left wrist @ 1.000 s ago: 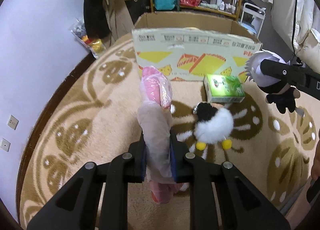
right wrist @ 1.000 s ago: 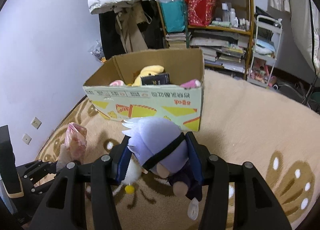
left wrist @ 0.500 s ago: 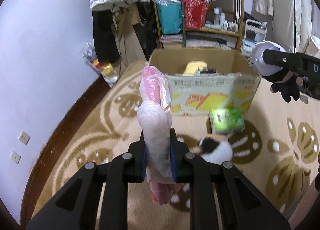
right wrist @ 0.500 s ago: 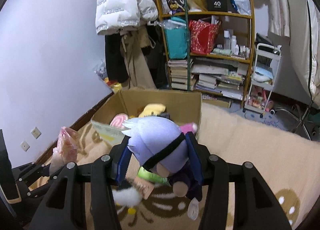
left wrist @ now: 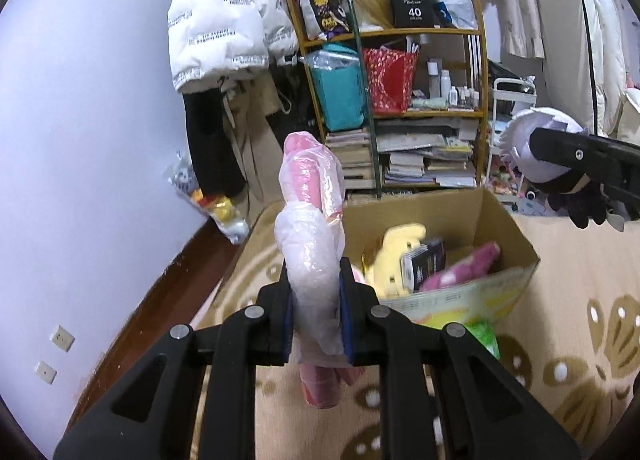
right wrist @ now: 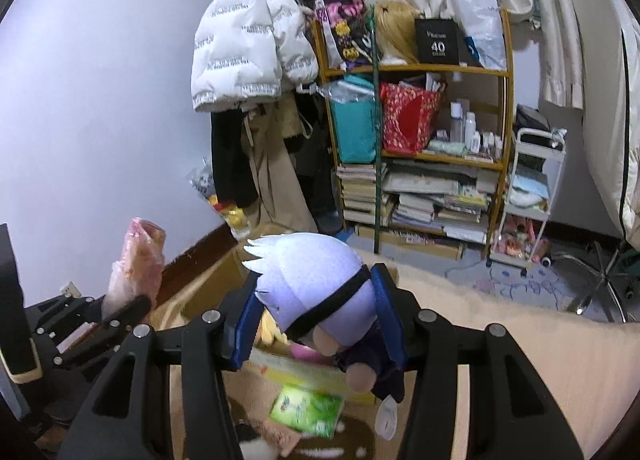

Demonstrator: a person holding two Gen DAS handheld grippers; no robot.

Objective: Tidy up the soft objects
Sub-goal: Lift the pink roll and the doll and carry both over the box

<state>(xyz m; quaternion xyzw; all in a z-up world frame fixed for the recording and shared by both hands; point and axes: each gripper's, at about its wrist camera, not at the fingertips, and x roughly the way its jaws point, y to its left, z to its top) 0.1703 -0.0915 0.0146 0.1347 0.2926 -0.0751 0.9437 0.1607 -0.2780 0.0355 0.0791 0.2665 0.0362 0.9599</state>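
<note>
My left gripper [left wrist: 316, 300] is shut on a pink soft toy wrapped in clear plastic [left wrist: 312, 220], held upright above the near left corner of an open cardboard box [left wrist: 516, 236]. My right gripper [right wrist: 316, 320] is shut on a plush doll with pale lilac hair and dark clothes [right wrist: 312, 284], held above the box. The doll also shows at the right of the left wrist view [left wrist: 536, 152]. The wrapped toy shows at the left of the right wrist view [right wrist: 136, 260]. The box holds a yellow plush [left wrist: 394, 248], a pink plush [left wrist: 464, 264] and a dark packet [left wrist: 424, 260].
A green tissue pack [right wrist: 308, 408] lies on the patterned rug [left wrist: 560, 372] in front of the box, with a black-and-white plush [right wrist: 252, 440] beside it. A wooden shelf of books and bags [left wrist: 400, 108], hanging coats [left wrist: 224, 32] and a white trolley [right wrist: 532, 196] stand behind.
Both grippers have risen and tilted up with their toys held. The box now sits lower in both views, and the left view looks down into it.
</note>
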